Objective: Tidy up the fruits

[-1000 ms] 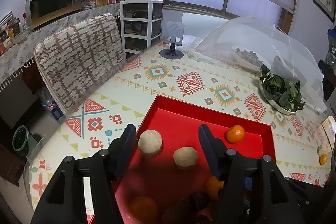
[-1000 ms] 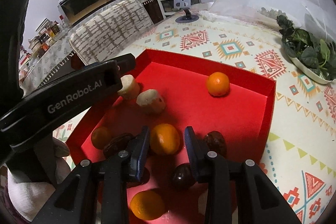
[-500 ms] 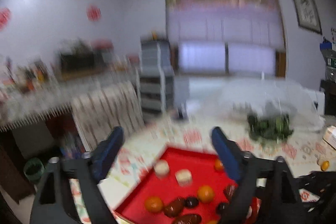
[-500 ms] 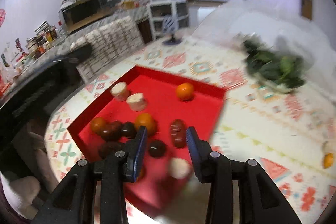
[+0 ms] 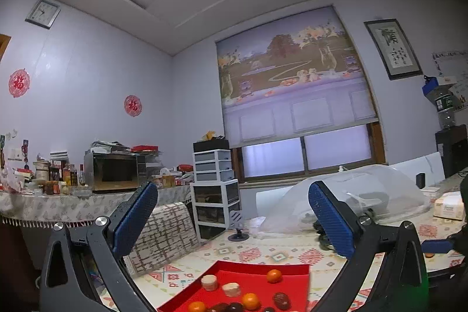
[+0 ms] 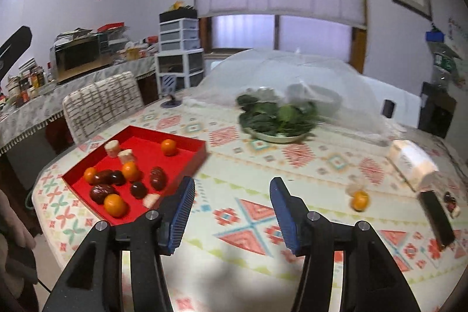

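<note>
A red tray (image 6: 190,146) lies on the patterned table at the left. It holds several oranges, such as one (image 6: 168,146) at the back, dark dates (image 6: 158,178) and pale cut pieces (image 6: 112,146). The tray also shows low in the left wrist view (image 5: 292,271). A lone orange (image 6: 360,200) lies on the table at the right. My right gripper (image 6: 231,203) is open and empty, raised over the table right of the tray. My left gripper (image 5: 231,212) is open and empty, lifted high and pointing at the far wall.
A plate of green leaves (image 6: 278,119) sits beside a clear mesh food cover (image 6: 292,69). A white box (image 6: 412,158) and a dark flat object (image 6: 437,217) lie at the right. A chair (image 6: 102,104) stands at the left edge of the table.
Both grippers have pulled back and up from the tray. The left one tilted up toward the wall. The right one swung right over the bare table and opened wider.
</note>
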Motion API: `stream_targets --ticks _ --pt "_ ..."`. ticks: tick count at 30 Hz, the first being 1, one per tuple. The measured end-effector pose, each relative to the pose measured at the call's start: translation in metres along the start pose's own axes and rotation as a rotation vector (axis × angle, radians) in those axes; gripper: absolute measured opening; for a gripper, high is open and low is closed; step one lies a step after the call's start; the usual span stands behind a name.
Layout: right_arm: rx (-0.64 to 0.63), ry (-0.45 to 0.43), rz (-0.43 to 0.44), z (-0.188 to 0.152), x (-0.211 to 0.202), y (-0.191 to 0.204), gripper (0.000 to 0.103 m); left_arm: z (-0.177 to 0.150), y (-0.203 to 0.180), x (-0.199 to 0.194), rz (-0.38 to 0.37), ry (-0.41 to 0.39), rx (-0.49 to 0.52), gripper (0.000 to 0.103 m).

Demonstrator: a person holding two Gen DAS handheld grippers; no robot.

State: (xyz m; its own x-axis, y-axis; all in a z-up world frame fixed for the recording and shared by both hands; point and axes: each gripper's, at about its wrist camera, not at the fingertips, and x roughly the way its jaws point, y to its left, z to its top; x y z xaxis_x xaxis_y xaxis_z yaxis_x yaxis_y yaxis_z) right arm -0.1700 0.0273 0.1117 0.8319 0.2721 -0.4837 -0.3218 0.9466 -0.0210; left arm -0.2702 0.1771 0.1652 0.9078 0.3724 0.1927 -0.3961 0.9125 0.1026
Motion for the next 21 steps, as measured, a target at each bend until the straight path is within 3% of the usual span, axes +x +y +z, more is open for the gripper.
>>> stream_targets --ticks 7,21 --pt "-0.005 -0.066 -0.074 -0.016 -0.034 -0.032 0.065 0.007 -0.036 -0.023 -0.036 -0.026 0.039 0.103" --pt "0.076 -0.089 -0.153 -0.042 -0.061 -0.098 0.068 0.012 -0.1 -0.049 -0.121 -0.05 0.094 0.103"
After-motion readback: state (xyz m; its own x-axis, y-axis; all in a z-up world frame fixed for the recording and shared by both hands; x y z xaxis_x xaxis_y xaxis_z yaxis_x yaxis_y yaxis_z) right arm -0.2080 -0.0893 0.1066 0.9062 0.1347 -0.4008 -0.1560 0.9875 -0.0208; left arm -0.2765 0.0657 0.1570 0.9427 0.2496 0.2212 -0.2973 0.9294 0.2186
